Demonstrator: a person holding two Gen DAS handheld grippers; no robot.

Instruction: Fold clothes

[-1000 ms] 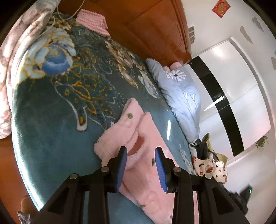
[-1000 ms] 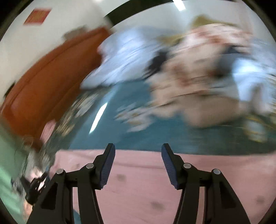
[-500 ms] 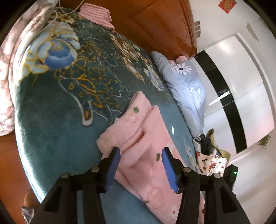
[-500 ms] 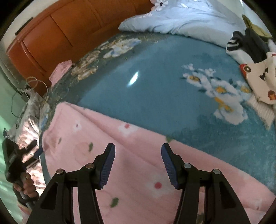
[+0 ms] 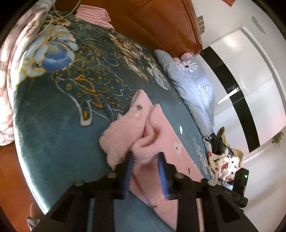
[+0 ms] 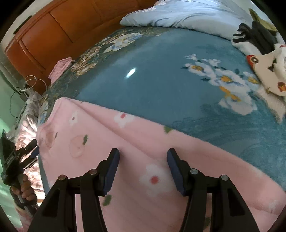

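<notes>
A pink fleece garment (image 5: 125, 128) with small flowers lies spread on the bed, its near end rumpled into a thick fold. My left gripper (image 5: 145, 159) is at that end, its jaws closing with the fold bunched between the blue pads (image 5: 129, 164). In the right wrist view the same garment (image 6: 143, 135) runs across the lower frame. My right gripper (image 6: 143, 155) hovers open just over it, nothing between its fingers. The left gripper (image 6: 26, 153) and the hand (image 6: 23, 189) holding it show at the left edge.
A teal floral blanket (image 6: 160, 80) covers the bed. A light blue duvet (image 6: 178, 14) lies at the far side, and a pile of other clothes (image 6: 264, 58) sits at the right. A wooden headboard (image 6: 53, 35), a pink striped cloth (image 5: 93, 16) and cables (image 6: 26, 85) are at the bed's end.
The left jaws opened wider, then closed in on the garment's rumpled fold. The right gripper swung down from a blurred view of the clothes pile to sit over the pink garment.
</notes>
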